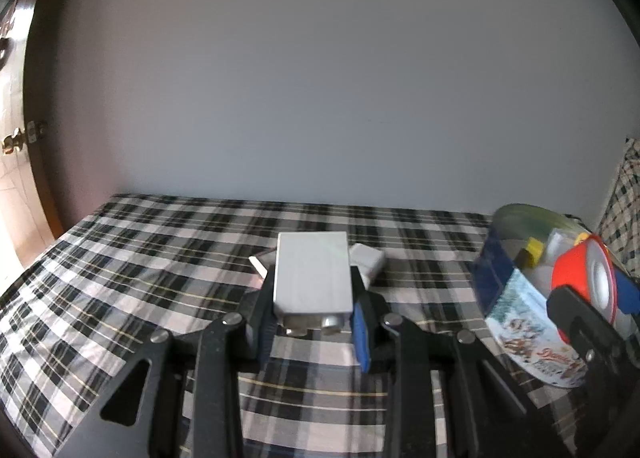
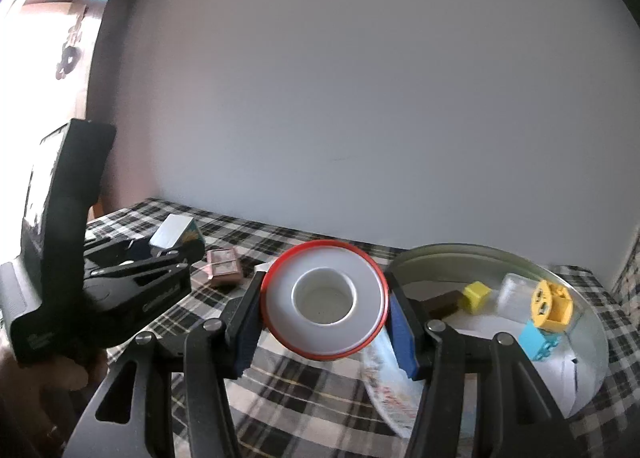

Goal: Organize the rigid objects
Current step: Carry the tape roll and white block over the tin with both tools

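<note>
My left gripper (image 1: 312, 290) is shut on a pale grey rectangular box (image 1: 312, 274), held above the checked cloth; the same box (image 2: 172, 236) shows in the right wrist view between that gripper's black fingers. My right gripper (image 2: 324, 302) is shut on a red-rimmed white roll of tape (image 2: 324, 300), seen edge-on as the red roll (image 1: 584, 286) in the left wrist view, beside the round tin (image 2: 592, 342). The tin (image 1: 516, 298) holds a yellow block (image 2: 476, 296), a yellow brick (image 2: 554, 304), a light blue brick (image 2: 536, 342) and a brown piece (image 2: 442, 304).
On the black-and-white checked cloth (image 1: 140, 258) lie a small white box (image 1: 368, 258) and a flat white piece (image 1: 260, 264) behind the held box. A brown slab (image 2: 224, 266) rests left of the tape. A plain wall rises behind; a person's hand (image 2: 40, 382) grips the left tool.
</note>
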### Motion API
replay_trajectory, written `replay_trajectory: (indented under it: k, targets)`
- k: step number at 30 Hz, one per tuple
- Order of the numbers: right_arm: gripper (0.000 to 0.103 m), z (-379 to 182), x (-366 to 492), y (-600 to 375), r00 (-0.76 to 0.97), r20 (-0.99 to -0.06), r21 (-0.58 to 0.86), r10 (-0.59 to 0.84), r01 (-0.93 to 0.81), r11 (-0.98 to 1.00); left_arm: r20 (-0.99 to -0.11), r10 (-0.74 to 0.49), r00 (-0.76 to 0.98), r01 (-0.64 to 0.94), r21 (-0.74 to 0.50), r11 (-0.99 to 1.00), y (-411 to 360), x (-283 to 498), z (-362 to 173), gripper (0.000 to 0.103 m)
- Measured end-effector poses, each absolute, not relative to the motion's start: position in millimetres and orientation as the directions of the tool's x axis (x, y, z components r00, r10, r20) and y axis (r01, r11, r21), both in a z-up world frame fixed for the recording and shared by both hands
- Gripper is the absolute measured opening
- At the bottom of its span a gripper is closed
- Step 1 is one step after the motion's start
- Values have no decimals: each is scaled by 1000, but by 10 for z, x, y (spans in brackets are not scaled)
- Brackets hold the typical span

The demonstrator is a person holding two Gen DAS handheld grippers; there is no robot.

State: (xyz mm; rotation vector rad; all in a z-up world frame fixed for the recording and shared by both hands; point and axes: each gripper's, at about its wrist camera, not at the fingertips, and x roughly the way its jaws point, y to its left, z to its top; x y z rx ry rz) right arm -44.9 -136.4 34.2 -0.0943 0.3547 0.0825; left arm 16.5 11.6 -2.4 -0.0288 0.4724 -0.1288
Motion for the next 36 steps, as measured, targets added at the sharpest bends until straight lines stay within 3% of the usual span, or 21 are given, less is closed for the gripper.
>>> replay_trajectory:
  k: [36]
  targets:
    - [57, 598, -784, -2296, 960, -244, -16, -139, 139, 990, -363, -279, 889, 274, -66, 959, -848, -100, 208, 30]
